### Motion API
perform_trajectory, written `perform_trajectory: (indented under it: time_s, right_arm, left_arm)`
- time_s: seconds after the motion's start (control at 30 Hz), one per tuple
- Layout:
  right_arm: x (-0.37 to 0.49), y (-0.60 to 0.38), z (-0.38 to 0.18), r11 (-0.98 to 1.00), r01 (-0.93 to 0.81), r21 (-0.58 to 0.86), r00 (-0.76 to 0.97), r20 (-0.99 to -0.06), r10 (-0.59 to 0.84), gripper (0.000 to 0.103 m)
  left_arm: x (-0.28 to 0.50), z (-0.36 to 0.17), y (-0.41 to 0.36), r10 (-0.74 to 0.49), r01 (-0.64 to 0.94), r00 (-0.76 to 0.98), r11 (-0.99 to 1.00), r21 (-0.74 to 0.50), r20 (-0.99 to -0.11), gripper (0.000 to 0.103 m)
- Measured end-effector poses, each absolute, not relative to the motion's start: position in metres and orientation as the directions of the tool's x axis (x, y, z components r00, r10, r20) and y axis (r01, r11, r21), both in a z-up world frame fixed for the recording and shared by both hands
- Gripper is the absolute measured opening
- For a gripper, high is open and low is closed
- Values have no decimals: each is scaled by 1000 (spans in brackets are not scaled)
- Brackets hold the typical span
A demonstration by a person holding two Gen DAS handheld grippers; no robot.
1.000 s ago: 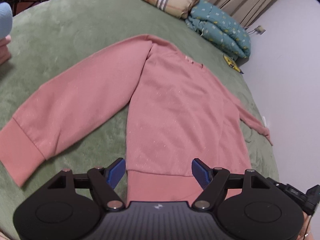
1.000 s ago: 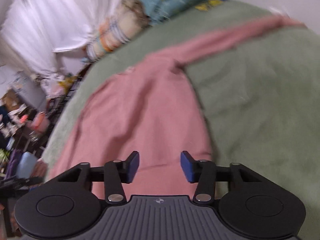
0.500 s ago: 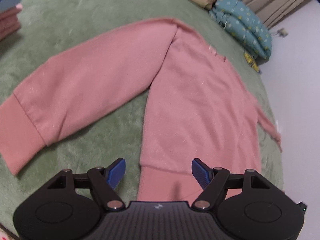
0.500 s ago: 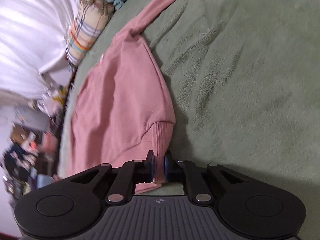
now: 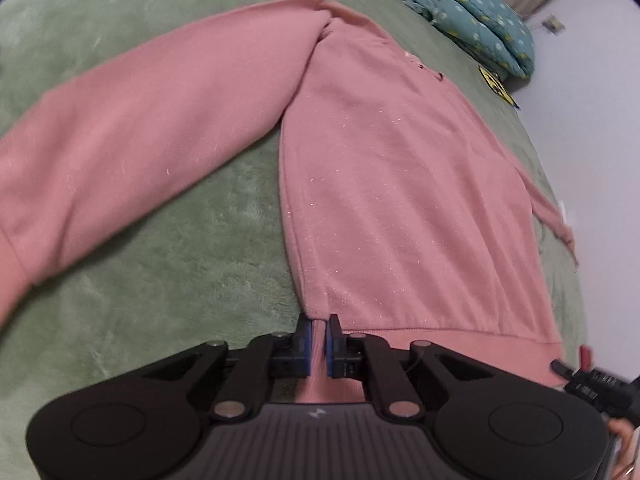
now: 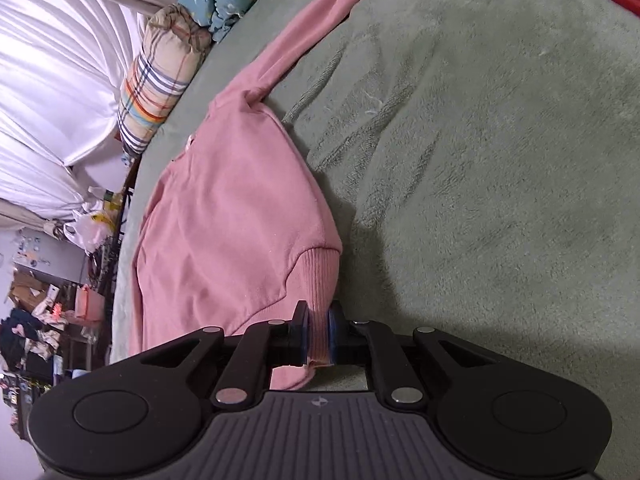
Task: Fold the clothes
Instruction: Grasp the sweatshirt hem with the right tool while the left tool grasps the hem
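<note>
Between the pads of the left tongs (image 5: pixel 318 338) now sits the ribbed hem (image 5: pixel 460 342) of the pink sweatshirt (image 5: pixel 400 184), at its near left corner; a second ago these tongs stood wide open above that hem, and their jaws have just been closing onto it. Right tongs (image 6: pixel 318 336) likewise pinch the hem at the opposite near corner, having shut on it slightly sooner, and that corner is already gathered up off the bed (image 6: pixel 500 160). Ahead of both tongs the sweatshirt lies flat, body spread away from them, one sleeve (image 5: pixel 140 140) stretched out to the left of the left tongs, the other sleeve trailing off past the right tongs toward the far edge. Judgement: both bottom corners are secured, so the grasp stage looks complete and a fold of the hem toward the collar can begin. No fold is yet made. Risk: the sleeves remain unfolded and may drag.
</note>
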State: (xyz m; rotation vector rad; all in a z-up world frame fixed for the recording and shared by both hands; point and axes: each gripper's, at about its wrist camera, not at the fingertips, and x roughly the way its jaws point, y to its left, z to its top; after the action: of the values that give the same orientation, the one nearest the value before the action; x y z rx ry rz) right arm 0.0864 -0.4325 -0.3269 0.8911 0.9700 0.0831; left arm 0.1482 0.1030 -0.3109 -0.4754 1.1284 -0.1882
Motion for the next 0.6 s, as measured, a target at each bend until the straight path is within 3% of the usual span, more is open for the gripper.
perform_trajectory:
  time_s: [0.13,0.3,0.47,0.6]
  right_arm:
    - [65,-425,-297,681,258,685,586,-671,453,8]
    - [48,-407,-312,755,271,597,521,-750,406,8]
    - [42,-403,-313,824,276,494,497,-807,318,16]
    - [29,-418,-301,814,302,496,540,-793,283,19]
  left_arm:
    - [124,-274,120,-384,-64,440,888,-455,-812,5]
    - [128,-310,120,-346,-85,334,915,-393,-877,6]
    - [114,-298,152,-356,-111,383,898,-425,-853,19]
    - [107,-269,218,-264,-207,520,884,-420,-812,31]
